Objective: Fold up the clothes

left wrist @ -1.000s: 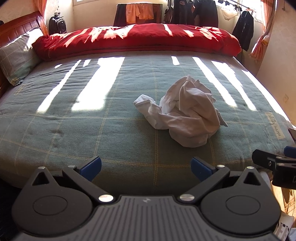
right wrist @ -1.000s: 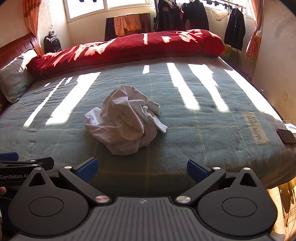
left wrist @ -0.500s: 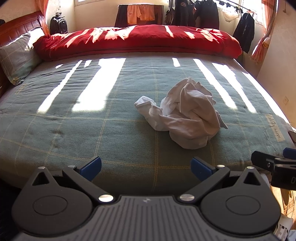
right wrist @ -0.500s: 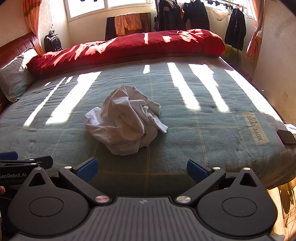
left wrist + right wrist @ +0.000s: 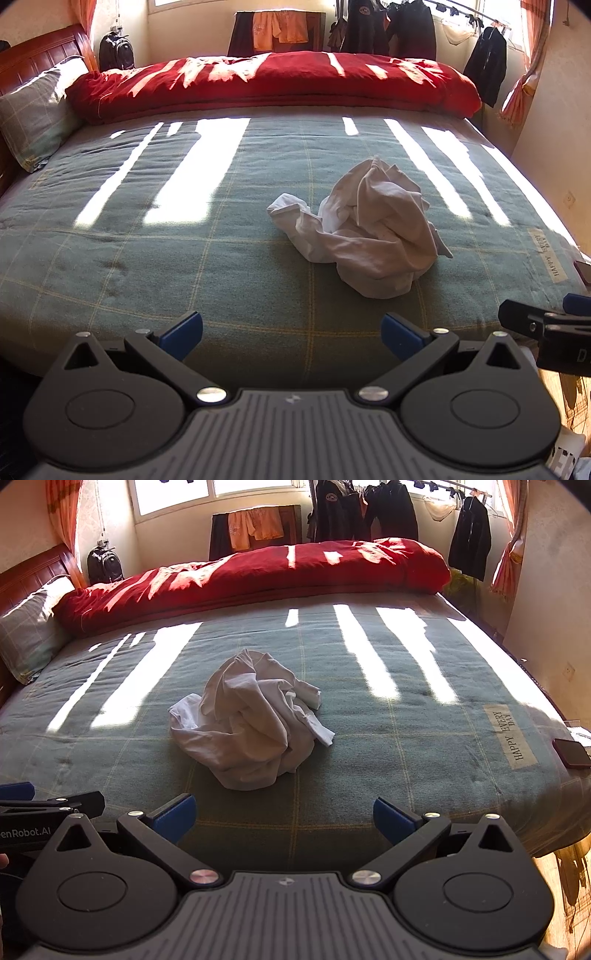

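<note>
White shirt [image 5: 369, 232] [image 5: 251, 723] lies crumpled in a soft wrinkled heap mid-bed, on a green woven blanket [image 5: 184, 258] with thin yellow grid lines. Left gripper [image 5: 291, 330] sits at the near bed edge, blue-tipped fingers [image 5: 183, 329] spread wide, nothing between them. Right gripper [image 5: 282, 814] the same (fingers apart, empty), well short of the shirt. Puffy red duvet [image 5: 273, 83] rolled along the far side; dark phone [image 5: 570, 753] flat at the right edge.
</note>
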{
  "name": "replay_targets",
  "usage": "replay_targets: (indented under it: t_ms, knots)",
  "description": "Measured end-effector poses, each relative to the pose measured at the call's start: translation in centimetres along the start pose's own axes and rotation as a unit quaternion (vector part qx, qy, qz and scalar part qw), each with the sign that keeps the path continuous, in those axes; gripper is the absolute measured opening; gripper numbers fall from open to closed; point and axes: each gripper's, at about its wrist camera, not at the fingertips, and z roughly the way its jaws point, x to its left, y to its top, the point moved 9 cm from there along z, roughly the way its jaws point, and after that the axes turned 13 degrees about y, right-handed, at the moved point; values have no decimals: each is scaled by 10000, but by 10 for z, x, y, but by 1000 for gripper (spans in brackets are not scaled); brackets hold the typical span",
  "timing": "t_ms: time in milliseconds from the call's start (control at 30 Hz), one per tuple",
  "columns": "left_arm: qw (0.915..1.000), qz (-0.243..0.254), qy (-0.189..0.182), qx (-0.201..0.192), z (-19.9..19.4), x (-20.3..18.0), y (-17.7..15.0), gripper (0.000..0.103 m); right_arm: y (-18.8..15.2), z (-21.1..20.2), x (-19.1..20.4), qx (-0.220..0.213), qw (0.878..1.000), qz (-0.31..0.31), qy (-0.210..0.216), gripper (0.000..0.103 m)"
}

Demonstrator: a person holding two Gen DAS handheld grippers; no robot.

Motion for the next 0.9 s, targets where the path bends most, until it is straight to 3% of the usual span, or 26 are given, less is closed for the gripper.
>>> replay_targets:
  t_ms: [700,900]
  knots:
    - [9999,-134,-11,27,13,6,2,102,6,6,-11,-26,10000,51,74,103]
    - [9997,-186,-133,31,25,6,11,102,23,15,-21,-74,9999,105,76,103]
